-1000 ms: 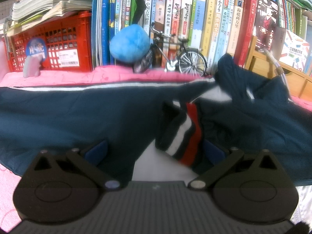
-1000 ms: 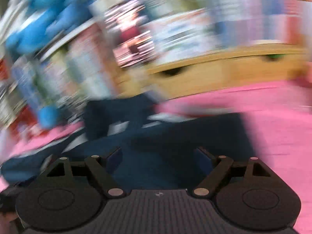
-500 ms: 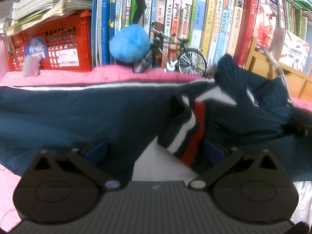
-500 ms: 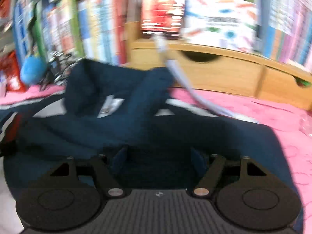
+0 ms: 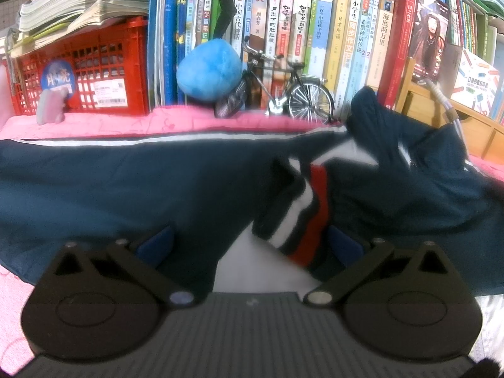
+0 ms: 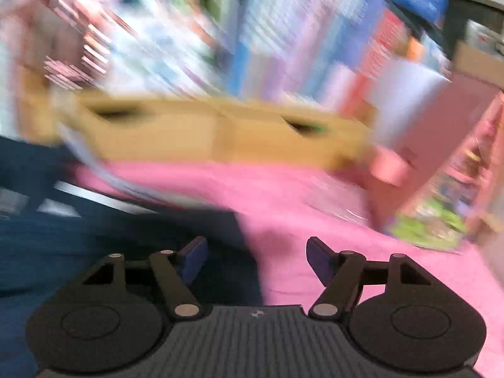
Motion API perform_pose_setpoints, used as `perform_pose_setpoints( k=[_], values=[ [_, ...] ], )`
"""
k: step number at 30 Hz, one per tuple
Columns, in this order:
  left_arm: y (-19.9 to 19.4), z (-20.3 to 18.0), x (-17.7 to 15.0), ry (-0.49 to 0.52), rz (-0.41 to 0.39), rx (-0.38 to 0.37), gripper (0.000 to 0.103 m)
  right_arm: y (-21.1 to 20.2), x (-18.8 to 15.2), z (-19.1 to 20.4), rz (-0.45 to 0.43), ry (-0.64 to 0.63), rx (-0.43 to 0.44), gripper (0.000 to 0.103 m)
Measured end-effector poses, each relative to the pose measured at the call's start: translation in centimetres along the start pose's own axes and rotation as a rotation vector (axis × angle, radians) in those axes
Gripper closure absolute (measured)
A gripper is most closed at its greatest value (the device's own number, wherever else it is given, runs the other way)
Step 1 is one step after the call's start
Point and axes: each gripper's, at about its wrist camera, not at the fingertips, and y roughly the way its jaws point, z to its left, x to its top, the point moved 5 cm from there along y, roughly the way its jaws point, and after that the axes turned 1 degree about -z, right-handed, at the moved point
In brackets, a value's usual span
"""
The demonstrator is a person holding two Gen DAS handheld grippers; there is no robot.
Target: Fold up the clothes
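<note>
A dark blue jacket [image 5: 126,189] with a white stripe lies spread across a pink cloth [image 5: 94,126]. Its sleeve is folded inward, and the navy, white and red striped cuff [image 5: 302,217] rests beside the right finger. My left gripper [image 5: 250,242] stands open low over the jacket, with fabric lying between the wide jaws. In the blurred right wrist view, my right gripper [image 6: 256,258] is open and its jaws are opening. It hangs over the jacket's right edge [image 6: 78,245], where dark cloth meets pink cloth [image 6: 315,195]. The pads press on nothing.
Behind the jacket stand a red crate [image 5: 94,63], a blue plush ball [image 5: 209,69], a model bicycle [image 5: 283,94] and a row of books [image 5: 315,15]. A wooden drawer box [image 6: 204,129] lines the back on the right side.
The right wrist view has swung rightward from the jacket's collar to its right edge and the pink cloth, and the jaws stand wider than half a second ago. The left gripper has not moved.
</note>
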Motion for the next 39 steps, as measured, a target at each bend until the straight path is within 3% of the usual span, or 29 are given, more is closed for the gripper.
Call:
perform_pose_setpoints(
  k=[2,5,8,12,14,19,22,28,33,39],
  values=[
    [0.0,0.0,0.1,0.000,0.000,-0.001,0.000,-2.5,0.1,2.6,-0.022,0.015,0.190,0.028],
    [-0.1,0.0,0.1,0.000,0.000,-0.001,0.000,-5.6,-0.3,7.2,0.012,0.001,0.485,0.022],
    [-0.1,0.0,0.1,-0.001,-0.001,-0.001,0.000,-8.1,-2.1,10.5,0.081,-0.059,0.629,0.022],
    [-0.1,0.0,0.1,-0.003,-0.002,-0.002,0.000,-8.0,-4.9,9.7,0.142,-0.123,0.592,0.022],
    [-0.1,0.1,0.1,-0.003,-0.002,-0.003,0.000,-7.0,-5.4,7.1,0.160,-0.087,0.530,0.021],
    [-0.1,0.0,0.1,-0.003,-0.003,-0.002,0.000,-6.6,-6.3,-0.5,0.107,-0.077,0.345,0.020],
    [-0.1,0.0,0.1,-0.003,-0.004,-0.003,0.000,-6.2,-6.9,-4.0,0.109,-0.056,0.260,0.013],
    [-0.3,0.3,0.1,-0.022,-0.015,-0.016,0.000,-9.8,-7.7,-8.8,0.074,0.091,0.322,0.013],
    [-2.1,0.8,0.1,-0.029,-0.014,-0.023,0.000,-15.2,-7.7,-9.8,-0.042,0.017,0.376,0.008],
    [-7.3,1.1,-0.1,0.011,-0.049,-0.062,0.000,-20.1,-7.3,-8.2,-0.128,-0.079,0.441,0.004]
  ],
)
